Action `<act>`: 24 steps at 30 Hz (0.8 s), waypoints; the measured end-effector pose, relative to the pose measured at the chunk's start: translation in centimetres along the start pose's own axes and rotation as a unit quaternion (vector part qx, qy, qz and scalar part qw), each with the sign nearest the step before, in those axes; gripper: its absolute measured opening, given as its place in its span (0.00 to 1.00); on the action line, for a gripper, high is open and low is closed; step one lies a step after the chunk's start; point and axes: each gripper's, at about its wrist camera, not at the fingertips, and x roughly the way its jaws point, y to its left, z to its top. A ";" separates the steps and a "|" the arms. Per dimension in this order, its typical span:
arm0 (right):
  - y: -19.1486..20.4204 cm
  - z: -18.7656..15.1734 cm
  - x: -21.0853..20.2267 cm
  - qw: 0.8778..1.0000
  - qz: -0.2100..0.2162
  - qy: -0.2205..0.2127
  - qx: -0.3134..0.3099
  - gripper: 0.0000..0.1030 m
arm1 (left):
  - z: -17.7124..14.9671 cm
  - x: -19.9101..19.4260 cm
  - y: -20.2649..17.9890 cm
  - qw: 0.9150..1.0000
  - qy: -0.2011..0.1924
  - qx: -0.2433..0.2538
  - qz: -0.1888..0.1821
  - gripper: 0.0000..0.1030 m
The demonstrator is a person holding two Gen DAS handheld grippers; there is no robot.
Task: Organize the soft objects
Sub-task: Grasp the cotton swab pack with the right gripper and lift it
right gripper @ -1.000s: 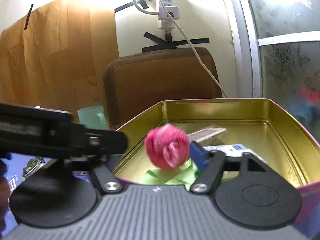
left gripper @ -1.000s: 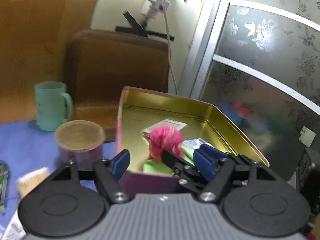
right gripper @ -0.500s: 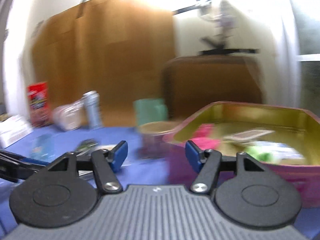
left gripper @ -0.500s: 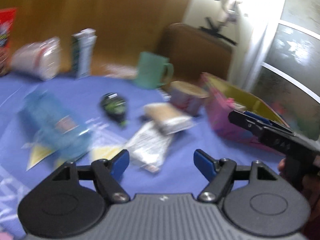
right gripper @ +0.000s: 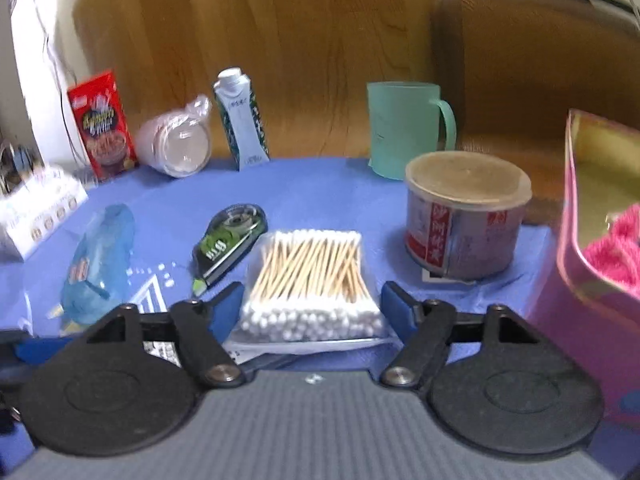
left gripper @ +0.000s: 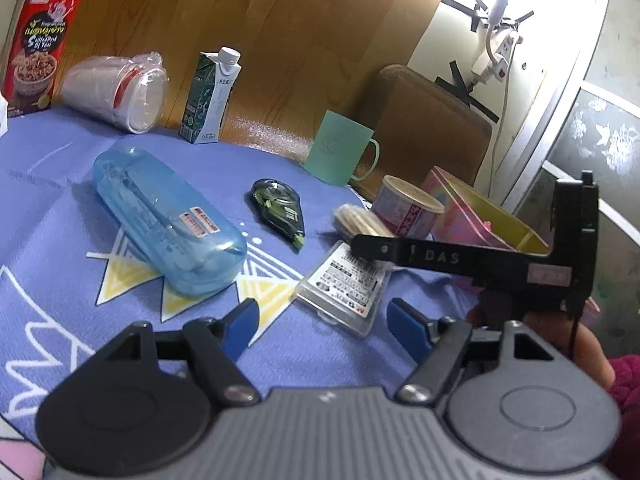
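A clear pack of cotton swabs (right gripper: 310,286) lies on the blue cloth, right between the open fingers of my right gripper (right gripper: 312,306). The pink tin (right gripper: 592,280) with a gold inside stands at the right; a pink yarn ball (right gripper: 616,252) lies in it. My left gripper (left gripper: 324,322) is open and empty above the cloth, near a flat labelled packet (left gripper: 344,288). The tin (left gripper: 480,220) and the swabs (left gripper: 360,222) also show in the left wrist view, partly behind the right gripper's body (left gripper: 480,260).
On the cloth lie a blue plastic case (left gripper: 168,220), a green correction tape (right gripper: 228,244), a lidded can (right gripper: 464,224), a green mug (right gripper: 404,128), a carton (right gripper: 240,116), stacked cups (right gripper: 176,148) and a red box (right gripper: 102,124). A brown chair (right gripper: 536,60) stands behind.
Both grippers have swung left away from the tin. The pink yarn ball left the right gripper and now lies in the tin. The right gripper now straddles the cotton swabs.
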 end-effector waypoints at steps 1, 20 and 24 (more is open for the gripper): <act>-0.2 -0.2 -0.3 1.000 0.002 -0.002 0.006 0.61 | -0.1 0.1 -0.1 1.000 0.000 0.004 0.004 0.71; 3.9 -10.2 -13.3 0.997 -0.005 -0.013 -0.073 0.84 | 0.1 0.2 -2.8 0.998 0.027 0.044 -0.028 0.72; 3.1 -10.5 -13.4 0.999 -0.011 -0.009 -0.048 0.87 | 0.1 0.5 -5.7 0.993 0.045 0.074 -0.083 0.72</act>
